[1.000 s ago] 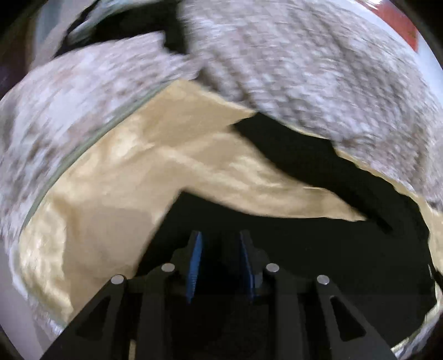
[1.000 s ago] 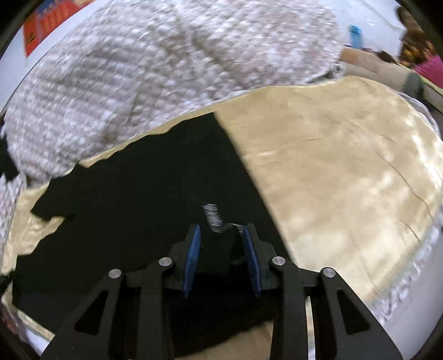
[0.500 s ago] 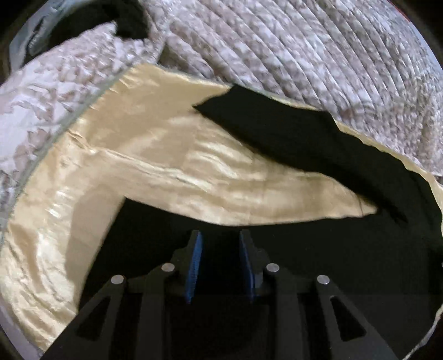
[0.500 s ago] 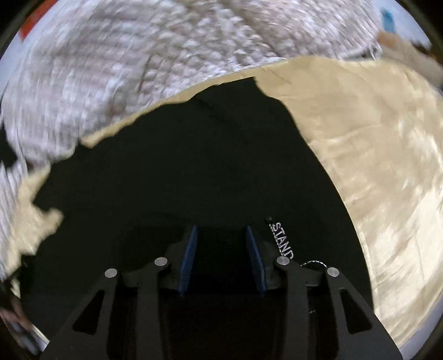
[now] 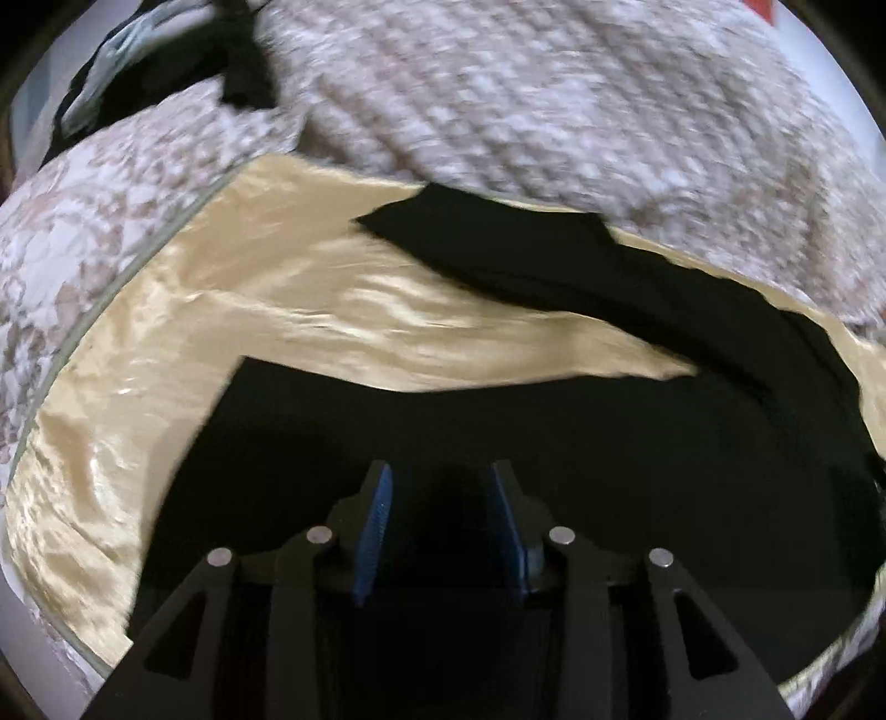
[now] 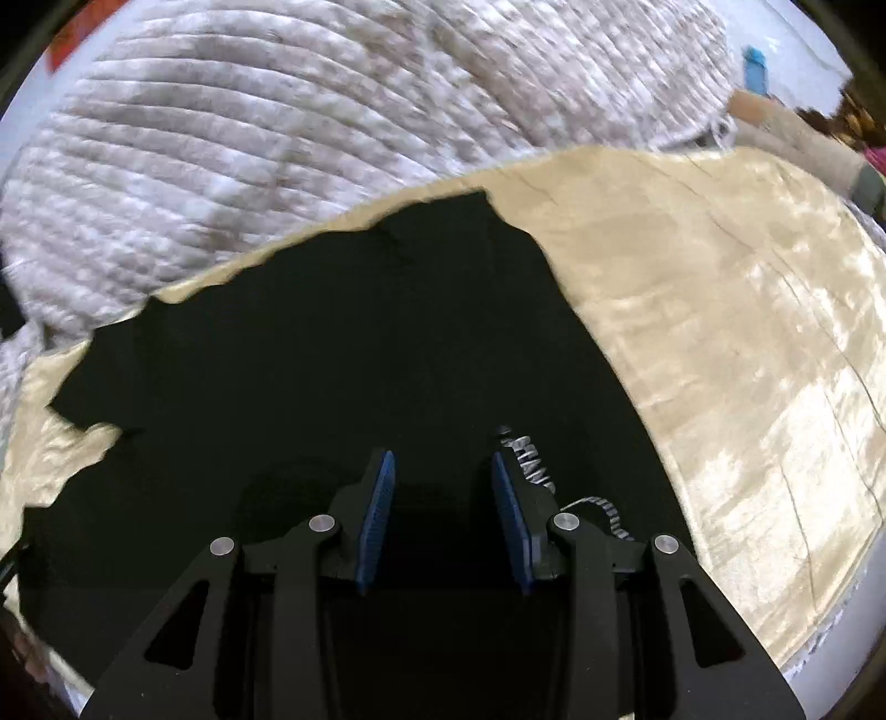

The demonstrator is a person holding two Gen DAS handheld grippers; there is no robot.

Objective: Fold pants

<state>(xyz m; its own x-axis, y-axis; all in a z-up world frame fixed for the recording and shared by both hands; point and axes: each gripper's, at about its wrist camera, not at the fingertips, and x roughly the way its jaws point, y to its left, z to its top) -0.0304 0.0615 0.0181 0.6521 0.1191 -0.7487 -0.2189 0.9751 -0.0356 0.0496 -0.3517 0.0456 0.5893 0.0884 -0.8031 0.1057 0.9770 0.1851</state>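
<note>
Black pants [image 5: 554, 443] on gold satin sheet [image 5: 277, 310]

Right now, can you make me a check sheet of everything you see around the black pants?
Surface: shiny gold bedspread, wrinkled.
Job's things: black pants lying spread on it, legs apart; white lettering and a drawstring show.
Clutter: quilted grey-white blanket bunched behind the pants.
Grippers: left gripper opening over the pants; right gripper over the pants by the lettering; whether the fingers pinch cloth is too dark to tell.
Cables: nothing seen.
Surroundings: white wall, blurred.
</note>
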